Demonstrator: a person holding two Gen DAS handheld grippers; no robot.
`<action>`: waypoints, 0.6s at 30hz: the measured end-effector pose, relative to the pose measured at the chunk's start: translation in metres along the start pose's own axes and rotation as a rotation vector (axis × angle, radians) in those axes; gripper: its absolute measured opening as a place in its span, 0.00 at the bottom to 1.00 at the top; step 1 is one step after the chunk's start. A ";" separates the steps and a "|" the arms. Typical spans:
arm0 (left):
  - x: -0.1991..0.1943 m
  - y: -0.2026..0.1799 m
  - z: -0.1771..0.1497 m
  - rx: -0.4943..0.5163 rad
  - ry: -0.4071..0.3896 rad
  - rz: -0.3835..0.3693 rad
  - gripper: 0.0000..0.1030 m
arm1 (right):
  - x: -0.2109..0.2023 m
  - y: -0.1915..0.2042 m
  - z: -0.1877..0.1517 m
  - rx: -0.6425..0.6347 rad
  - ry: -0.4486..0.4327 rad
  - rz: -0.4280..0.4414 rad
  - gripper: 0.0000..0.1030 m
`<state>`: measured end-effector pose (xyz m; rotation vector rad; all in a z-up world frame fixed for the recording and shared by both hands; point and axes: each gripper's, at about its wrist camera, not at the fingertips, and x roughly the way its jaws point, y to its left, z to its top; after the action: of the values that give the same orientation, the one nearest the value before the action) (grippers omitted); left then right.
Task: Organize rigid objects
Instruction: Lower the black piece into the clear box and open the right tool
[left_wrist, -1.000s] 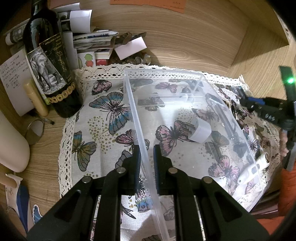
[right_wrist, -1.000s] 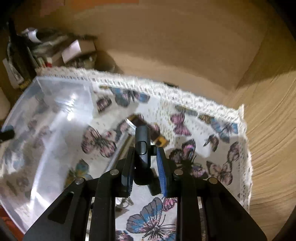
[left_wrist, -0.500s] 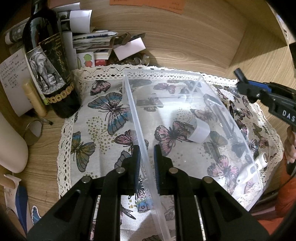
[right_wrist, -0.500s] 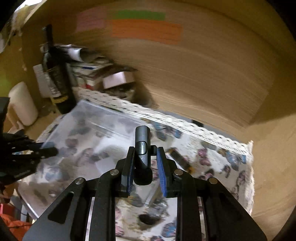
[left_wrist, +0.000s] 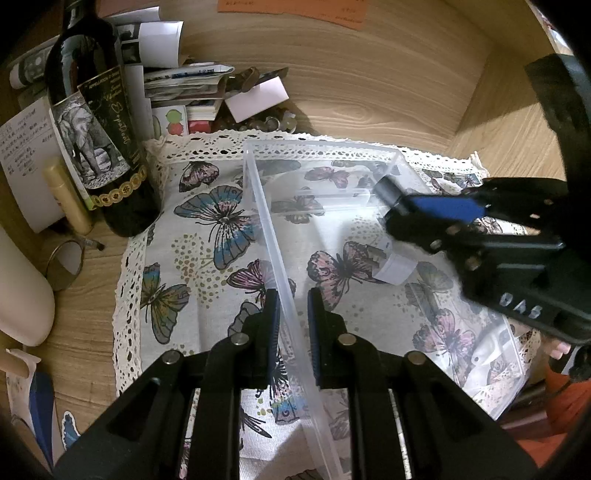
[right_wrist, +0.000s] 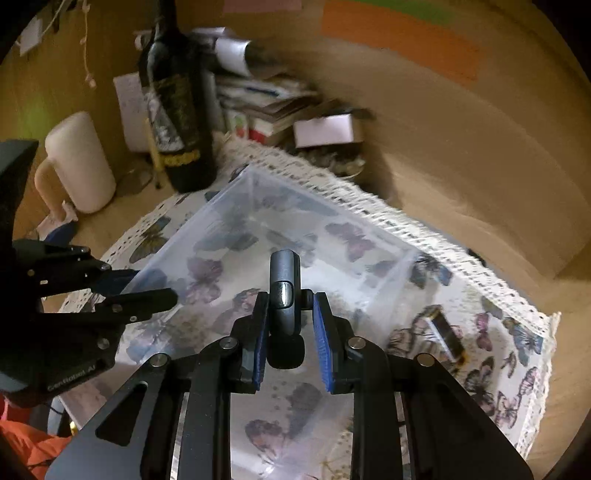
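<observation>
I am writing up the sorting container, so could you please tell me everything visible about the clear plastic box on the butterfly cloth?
The clear plastic box is a shallow, open-topped rectangular bin with thin translucent walls and an inner divider. It sits flat on the butterfly cloth, whose pattern shows through. The left tool pinches its near side wall. A small white plug lies inside, and the right tool, gripping a dark grey object, hangs above it.

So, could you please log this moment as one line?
left gripper: shut on clear bin wall | right gripper: shut on dark clip, above bin
</observation>
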<state>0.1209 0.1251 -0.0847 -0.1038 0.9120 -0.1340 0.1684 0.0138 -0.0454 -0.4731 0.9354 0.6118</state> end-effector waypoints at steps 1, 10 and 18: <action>0.000 0.000 0.000 0.000 -0.001 -0.001 0.13 | 0.003 0.002 0.000 -0.003 0.010 0.010 0.20; 0.000 0.000 -0.001 -0.001 -0.003 -0.001 0.14 | 0.015 0.019 0.000 -0.045 0.049 0.035 0.24; 0.000 0.000 -0.001 0.000 -0.002 0.001 0.13 | 0.001 0.017 0.001 -0.045 -0.001 0.011 0.42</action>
<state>0.1195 0.1248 -0.0852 -0.1036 0.9102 -0.1332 0.1576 0.0274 -0.0473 -0.5076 0.9252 0.6446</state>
